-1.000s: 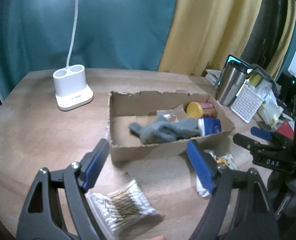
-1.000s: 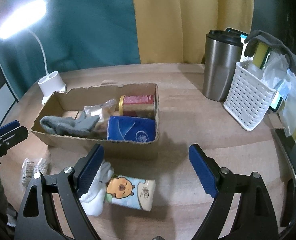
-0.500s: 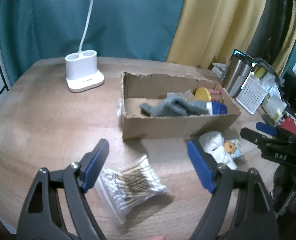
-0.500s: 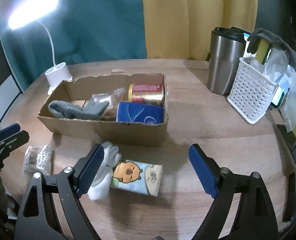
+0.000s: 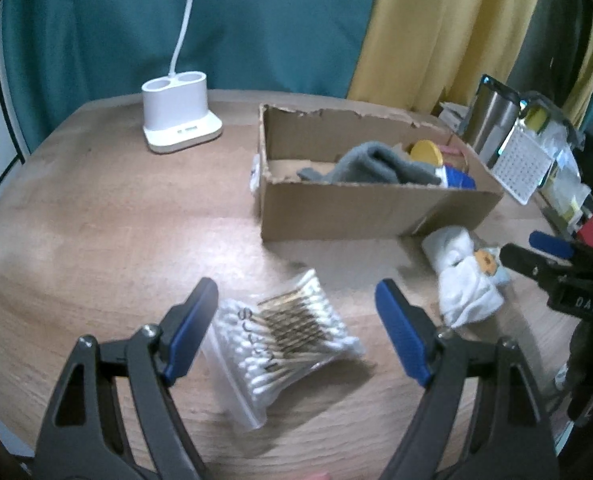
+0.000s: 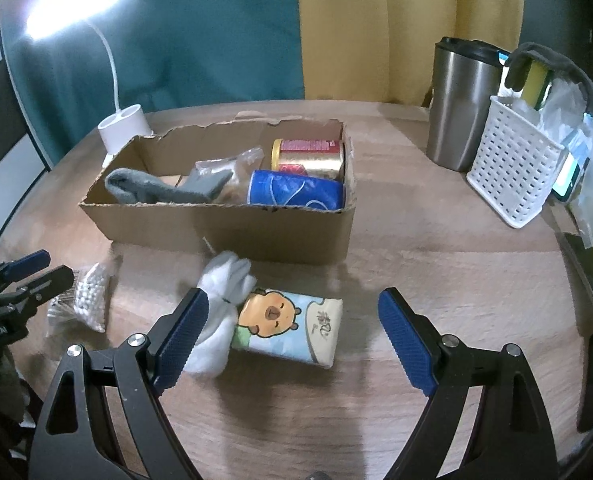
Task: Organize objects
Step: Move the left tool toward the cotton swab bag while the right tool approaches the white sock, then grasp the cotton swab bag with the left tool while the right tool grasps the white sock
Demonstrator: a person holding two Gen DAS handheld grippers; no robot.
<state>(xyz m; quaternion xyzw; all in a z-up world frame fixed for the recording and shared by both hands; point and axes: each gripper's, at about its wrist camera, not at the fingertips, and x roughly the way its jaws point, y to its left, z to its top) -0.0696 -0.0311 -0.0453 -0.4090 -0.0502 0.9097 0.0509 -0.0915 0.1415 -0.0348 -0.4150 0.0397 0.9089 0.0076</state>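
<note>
An open cardboard box (image 6: pixel 232 228) (image 5: pixel 360 208) on the wooden table holds a grey sock (image 6: pixel 156 190), a red and gold can (image 6: pixel 308 156) and a blue pack (image 6: pixel 296 196). A clear bag of cotton swabs (image 5: pixel 284 332) (image 6: pixel 90 296) lies in front of the box, between the fingers of my open, empty left gripper (image 5: pixel 296 328). A white sock (image 6: pixel 220 312) (image 5: pixel 460 276) and a tissue pack with a cartoon bear (image 6: pixel 288 326) lie side by side, between the fingers of my open, empty right gripper (image 6: pixel 292 344).
A white lamp base (image 5: pixel 178 120) stands at the back left. A steel tumbler (image 6: pixel 462 104) and a white slotted basket (image 6: pixel 516 176) with bags stand at the right. The table edge curves close on the left and near sides.
Both grippers pulled back from the box and stay open. The swab bag now sits between the left fingers; the white sock and tissue pack sit more fully between the right fingers.
</note>
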